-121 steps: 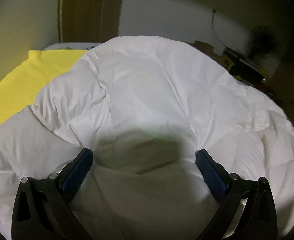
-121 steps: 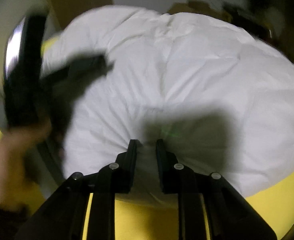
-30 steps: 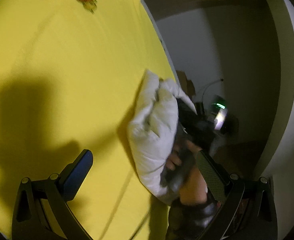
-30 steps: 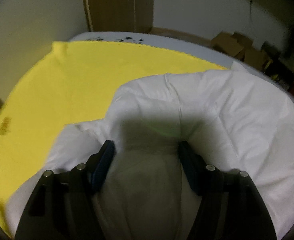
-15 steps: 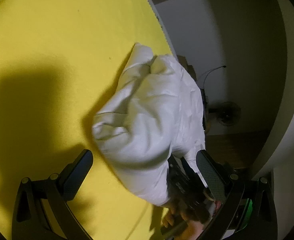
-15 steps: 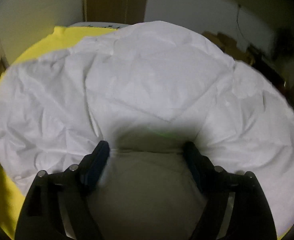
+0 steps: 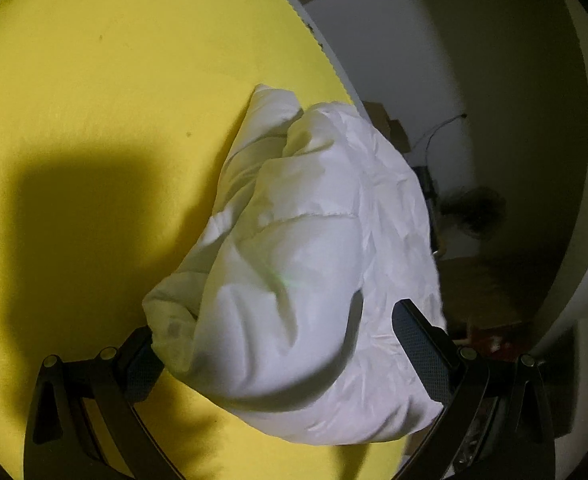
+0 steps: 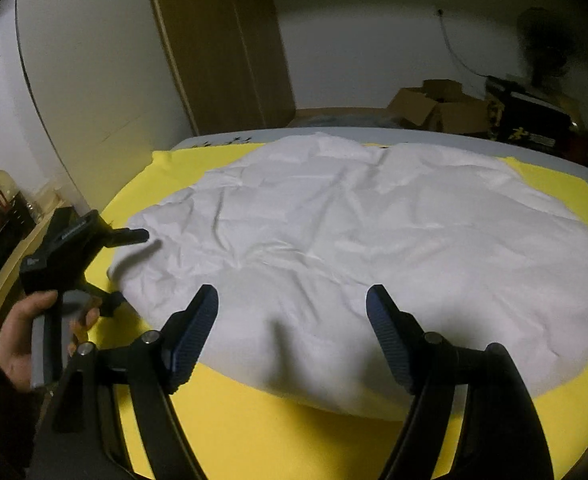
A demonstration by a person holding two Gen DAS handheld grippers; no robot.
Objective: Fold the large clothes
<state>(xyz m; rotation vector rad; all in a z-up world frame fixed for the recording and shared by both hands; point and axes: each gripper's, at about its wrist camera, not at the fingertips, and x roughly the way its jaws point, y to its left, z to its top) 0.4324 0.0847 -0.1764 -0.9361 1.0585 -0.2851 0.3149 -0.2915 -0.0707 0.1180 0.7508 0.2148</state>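
Observation:
A white puffy quilted garment (image 8: 334, 248) lies folded on the yellow sheet (image 8: 254, 432). It also shows in the left wrist view (image 7: 306, 280), bunched between my spread fingers. My left gripper (image 7: 278, 340) is open, its fingers on either side of the garment's near corner. In the right wrist view the left gripper (image 8: 128, 268) sits at the garment's left edge, held by a hand. My right gripper (image 8: 292, 320) is open and empty, hovering over the garment's near edge.
The yellow sheet (image 7: 94, 100) covers a bed. A wooden door (image 8: 222, 48) and white wall stand behind. Cardboard boxes (image 8: 434, 108) and clutter lie at the back right. A bottle (image 8: 2, 192) stands on a shelf at the left. A fan (image 7: 474, 208) stands on the floor.
My right gripper has pulled back from the garment, which now lies flatter and wider on the sheet. My left gripper has moved closer, so the garment's corner now sits between its fingers.

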